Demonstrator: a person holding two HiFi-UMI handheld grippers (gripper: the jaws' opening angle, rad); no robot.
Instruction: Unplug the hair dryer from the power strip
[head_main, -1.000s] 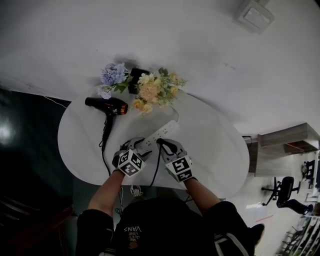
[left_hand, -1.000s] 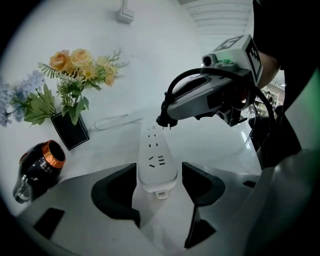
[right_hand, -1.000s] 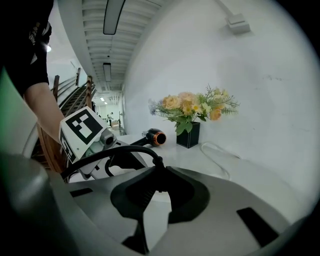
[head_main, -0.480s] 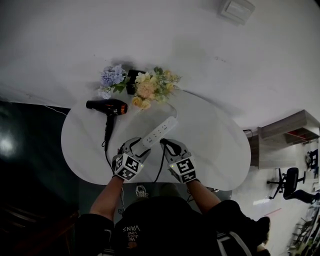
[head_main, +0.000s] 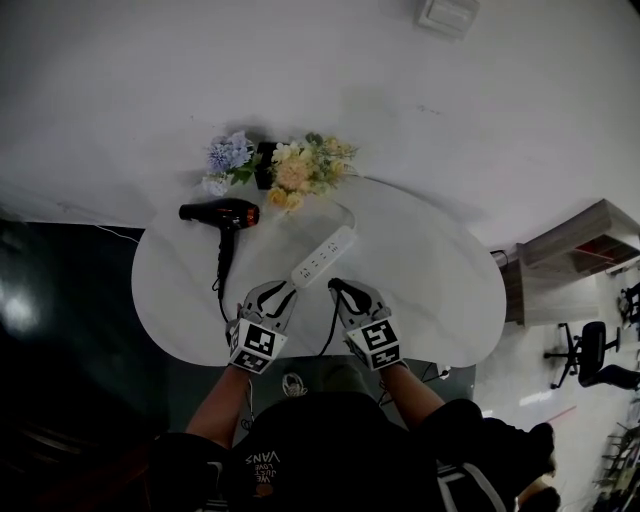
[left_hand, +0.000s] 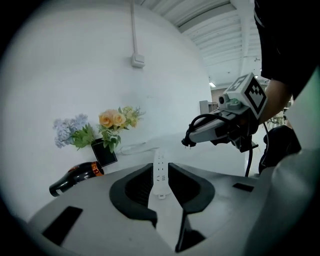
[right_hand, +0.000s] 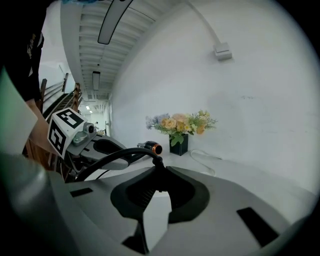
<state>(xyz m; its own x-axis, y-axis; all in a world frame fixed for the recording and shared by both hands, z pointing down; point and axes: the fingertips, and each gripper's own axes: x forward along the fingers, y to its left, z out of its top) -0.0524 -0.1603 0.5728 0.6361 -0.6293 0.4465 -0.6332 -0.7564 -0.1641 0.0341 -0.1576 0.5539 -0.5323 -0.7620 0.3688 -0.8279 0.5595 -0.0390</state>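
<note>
The white power strip lies at the middle of the round white table, with no plug in it. My right gripper is shut on the hair dryer's black plug, held in the air near the strip's near end; its prongs hang free. The black cord drops from it over the table's edge. My left gripper hovers just before the strip's near end; its jaws are closing with nothing pressed between them, and the strip shows through the gap. The black hair dryer rests at the left.
Two bunches of flowers and a small black vase stand at the table's far edge by the white wall. The strip's white lead curls behind it. A dark floor lies at the left, office chairs at the far right.
Both grippers have pulled back and up from the power strip. The plug has come away from the strip in my right gripper. My left gripper has left the strip's end.
</note>
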